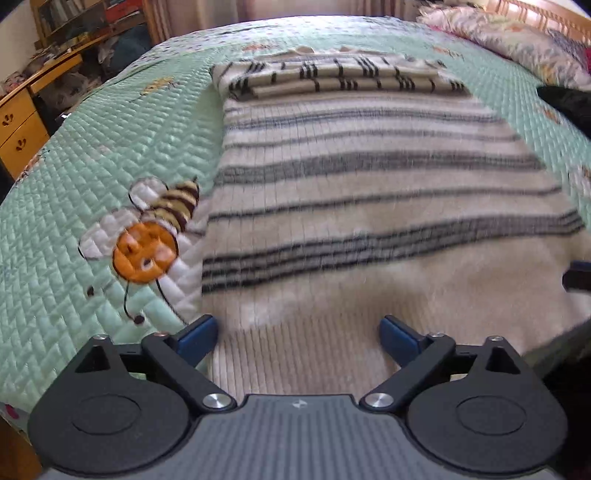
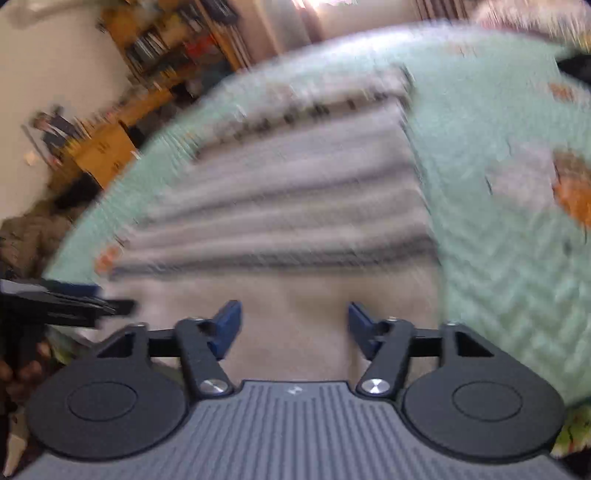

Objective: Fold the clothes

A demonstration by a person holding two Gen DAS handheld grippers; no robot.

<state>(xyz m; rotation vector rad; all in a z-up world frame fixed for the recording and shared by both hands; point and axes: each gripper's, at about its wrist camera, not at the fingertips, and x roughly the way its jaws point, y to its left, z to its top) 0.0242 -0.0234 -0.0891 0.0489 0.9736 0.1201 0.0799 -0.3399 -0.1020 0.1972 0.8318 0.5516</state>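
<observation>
Left gripper (image 1: 298, 334): jaws wide apart, nothing clamped; both blue pads (image 1: 199, 334) hover over the ribbed hem of the sweater (image 1: 362, 206), at the near edge of the bed. Right gripper (image 2: 294, 328): jaws apart in its own view, nothing between them; blue pads over the plain cream band of the same sweater. That view is heavily motion-blurred, so contact with the fabric cannot be judged.

Sweater count: one. Cream knit with dark grey horizontal stripes, laid flat, hem toward the near edge, body running toward the far edge of the bed. Its sleeves (image 1: 343, 75) lie folded across the top at the far end; the stripes there run crosswise.

Bedspread (image 1: 96, 147): one, mint green, quilted. One bee appliqué (image 1: 155, 236) just beside the sweater's left side, touching its edge. Further small motifs on the quilt are too blurred to count.

Pillow (image 1: 517, 40): one floral, at the far right corner. Wooden desk with drawers (image 1: 22, 122) and a bookshelf (image 1: 85, 18) beyond the bed's left edge.

No legible writing or brand seen.
</observation>
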